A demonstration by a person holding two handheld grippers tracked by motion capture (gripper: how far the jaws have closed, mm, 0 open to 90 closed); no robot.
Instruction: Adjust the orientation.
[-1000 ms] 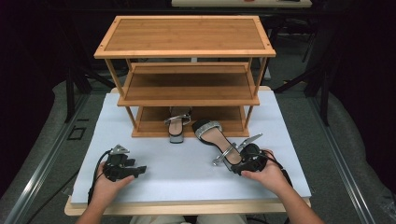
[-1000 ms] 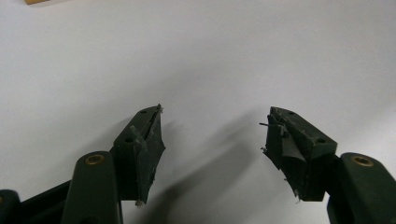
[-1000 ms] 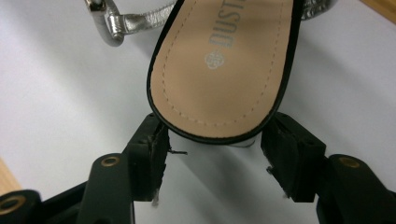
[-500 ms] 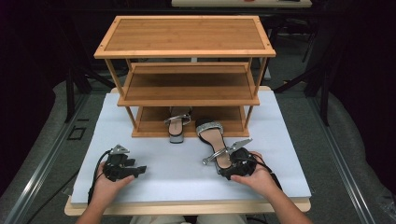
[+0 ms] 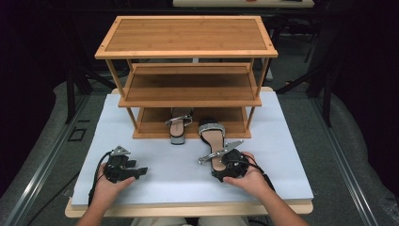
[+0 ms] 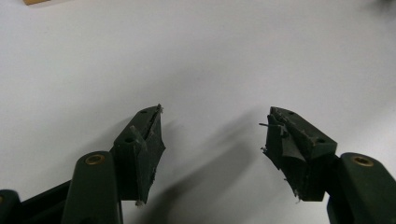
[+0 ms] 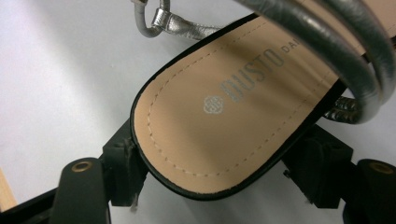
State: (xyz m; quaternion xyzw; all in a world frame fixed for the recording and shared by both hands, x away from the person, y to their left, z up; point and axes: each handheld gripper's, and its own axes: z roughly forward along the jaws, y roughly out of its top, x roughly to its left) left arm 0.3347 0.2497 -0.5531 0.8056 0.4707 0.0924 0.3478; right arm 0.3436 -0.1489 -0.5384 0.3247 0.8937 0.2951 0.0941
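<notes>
The right gripper (image 5: 222, 161) is clamped on the heel end of a sandal (image 5: 212, 139): in the right gripper view its two black jaws press against either side of the tan insole's rounded back (image 7: 219, 135), which sits directly between them and spreads away ahead. Holding it at the heel looks deliberate, since the toe end points away from the gripper toward the wooden shoe rack (image 5: 188, 75) just beyond; I judge the sandal is being steered toe-first to the bottom shelf. Its partner, the second sandal (image 5: 179, 125), lies a little ahead and to the left of this gripper, already partly on that bottom shelf (image 5: 230, 123), so the pair seems meant to end up side by side. Silver straps (image 7: 322, 39) arch above the insole, just ahead of the jaws.

The left gripper (image 6: 212, 140) rests on the white table cover (image 5: 155, 169), jaws spread apart with nothing between them, well to the left of the held sandal; it looks parked until needed.

Stamped on the insole is a small round emblem, then "BUSTO", then letters beginning "DA" that run under the strap and cannot be read further
</notes>
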